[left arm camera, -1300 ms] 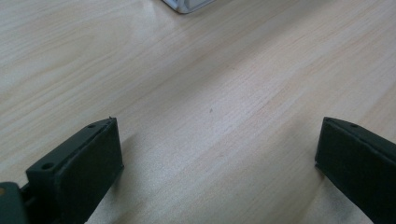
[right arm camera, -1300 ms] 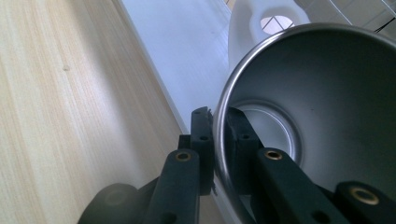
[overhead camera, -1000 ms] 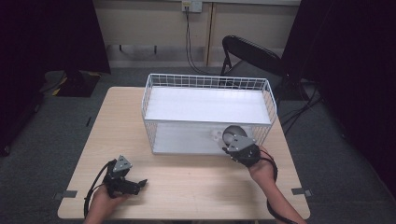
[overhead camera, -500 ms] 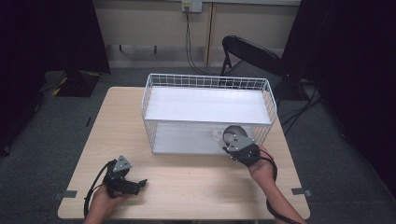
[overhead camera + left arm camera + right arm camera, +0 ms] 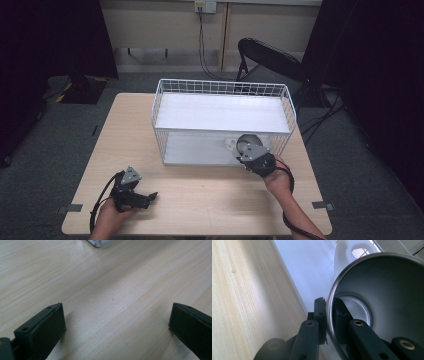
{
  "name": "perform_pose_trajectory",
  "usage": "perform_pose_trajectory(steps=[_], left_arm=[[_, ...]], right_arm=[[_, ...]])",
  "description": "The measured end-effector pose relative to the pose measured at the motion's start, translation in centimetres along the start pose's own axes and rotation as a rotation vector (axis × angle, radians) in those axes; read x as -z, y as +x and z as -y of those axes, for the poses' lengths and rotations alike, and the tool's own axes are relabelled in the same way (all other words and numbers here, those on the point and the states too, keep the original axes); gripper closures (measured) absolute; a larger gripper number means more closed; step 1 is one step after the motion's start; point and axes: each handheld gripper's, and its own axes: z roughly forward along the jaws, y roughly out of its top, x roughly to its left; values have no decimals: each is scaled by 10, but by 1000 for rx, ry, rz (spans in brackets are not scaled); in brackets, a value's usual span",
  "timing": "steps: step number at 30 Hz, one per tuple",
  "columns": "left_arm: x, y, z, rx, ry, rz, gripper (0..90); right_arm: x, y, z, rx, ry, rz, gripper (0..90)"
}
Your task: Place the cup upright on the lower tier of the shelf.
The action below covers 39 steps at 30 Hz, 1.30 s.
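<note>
Right gripper view: we pinch the rim of a metal bowl (image 5: 384,300) at the wire basket.

Our right gripper (image 5: 329,312) has one jaw outside the bowl's wall and one inside, pressed together on the thin rim, with the bowl tipped so its hollow faces the camera. From the high view, the bowl (image 5: 246,143) sits at the basket's (image 5: 220,86) front right corner, against the near wall, beside a white plastic piece (image 5: 230,145). Our left gripper (image 5: 145,198) lies on the wooden table (image 5: 210,200) well in front of the basket's left end, jaws spread wide with only bare wood between them.
</note>
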Motion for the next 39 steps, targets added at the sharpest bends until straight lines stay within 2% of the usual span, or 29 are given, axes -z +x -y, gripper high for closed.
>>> perform_pose_trajectory(steps=[16, 39], left_arm=[[0, 0, 0, 0, -1, -1, 0], [0, 0, 0, 0, -1, -1, 0]], right_arm=[[-2, -1, 2, -2, -2, 7, 831], [-8, -2, -1, 24, 0, 18, 830]])
